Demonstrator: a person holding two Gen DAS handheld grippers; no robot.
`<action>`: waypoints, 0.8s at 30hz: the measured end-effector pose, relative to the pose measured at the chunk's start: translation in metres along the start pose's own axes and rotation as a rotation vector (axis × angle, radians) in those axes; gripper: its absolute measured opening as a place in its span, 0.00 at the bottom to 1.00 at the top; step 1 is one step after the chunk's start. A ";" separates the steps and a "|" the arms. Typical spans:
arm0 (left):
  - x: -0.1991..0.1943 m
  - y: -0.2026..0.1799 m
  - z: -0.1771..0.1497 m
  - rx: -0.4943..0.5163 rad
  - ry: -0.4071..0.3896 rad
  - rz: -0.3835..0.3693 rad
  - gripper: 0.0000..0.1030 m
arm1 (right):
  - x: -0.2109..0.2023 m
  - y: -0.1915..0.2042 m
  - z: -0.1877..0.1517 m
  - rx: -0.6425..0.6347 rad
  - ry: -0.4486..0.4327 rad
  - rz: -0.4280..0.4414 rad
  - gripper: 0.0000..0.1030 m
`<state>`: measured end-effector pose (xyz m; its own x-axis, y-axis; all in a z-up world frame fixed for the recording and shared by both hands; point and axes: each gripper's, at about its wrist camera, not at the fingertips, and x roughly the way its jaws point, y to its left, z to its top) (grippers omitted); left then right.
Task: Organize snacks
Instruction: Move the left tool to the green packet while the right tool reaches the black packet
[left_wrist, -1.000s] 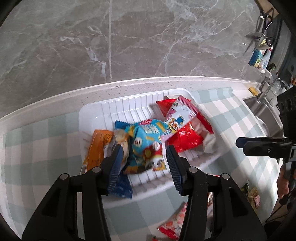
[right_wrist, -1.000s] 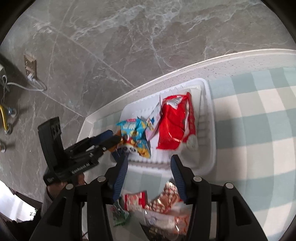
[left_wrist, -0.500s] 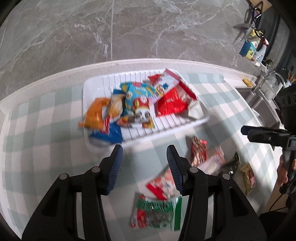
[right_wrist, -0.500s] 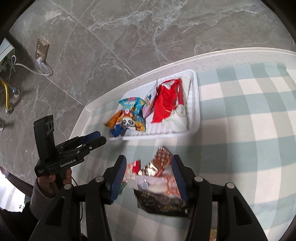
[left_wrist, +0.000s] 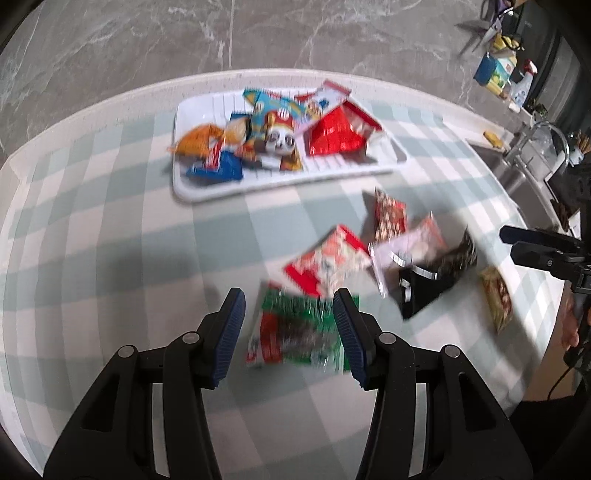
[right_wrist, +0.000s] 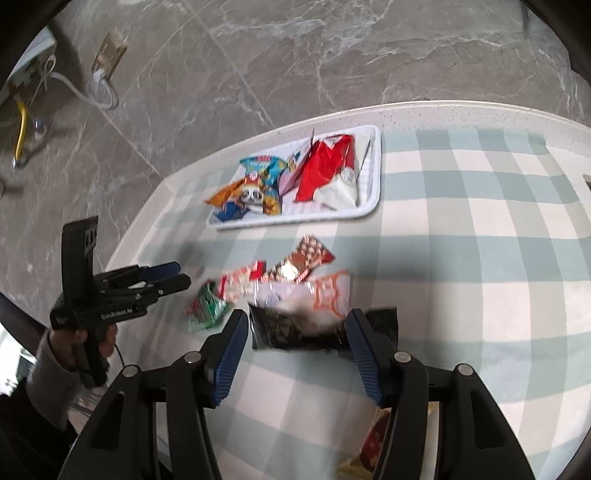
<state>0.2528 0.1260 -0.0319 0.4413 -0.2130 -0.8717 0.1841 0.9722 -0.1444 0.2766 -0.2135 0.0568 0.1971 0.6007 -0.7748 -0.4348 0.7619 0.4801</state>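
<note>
In the left wrist view, the left gripper (left_wrist: 288, 308) is held partly open over a green and red packet (left_wrist: 295, 332) lying on the checked cloth (left_wrist: 110, 236); nothing is gripped. A white tray (left_wrist: 207, 192) of snacks is seen farther back.

In the right wrist view, the right gripper (right_wrist: 293, 328) is opening, its jaws framing a black packet (right_wrist: 295, 330) among loose snacks, untouched; the tray (right_wrist: 375, 177) lies beyond

Tray (left_wrist: 280, 184) at back w/ snack packets (left_wrist: 280, 133) in it — loose packets (left_wrist: 328, 262) on tablecloth (left_wrist: 110, 229) in front.
</note>
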 end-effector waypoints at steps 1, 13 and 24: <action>0.000 0.001 -0.004 -0.003 0.007 0.002 0.46 | 0.000 0.002 -0.004 -0.012 0.004 -0.007 0.57; 0.006 0.010 -0.028 -0.027 0.047 -0.011 0.46 | 0.012 0.015 -0.026 -0.050 0.056 -0.034 0.60; 0.012 0.008 -0.023 -0.006 0.052 -0.023 0.47 | 0.037 -0.013 -0.032 0.190 0.116 0.050 0.63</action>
<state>0.2394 0.1333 -0.0540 0.3906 -0.2304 -0.8913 0.1881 0.9677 -0.1678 0.2610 -0.2090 0.0086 0.0726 0.6152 -0.7851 -0.2659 0.7706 0.5792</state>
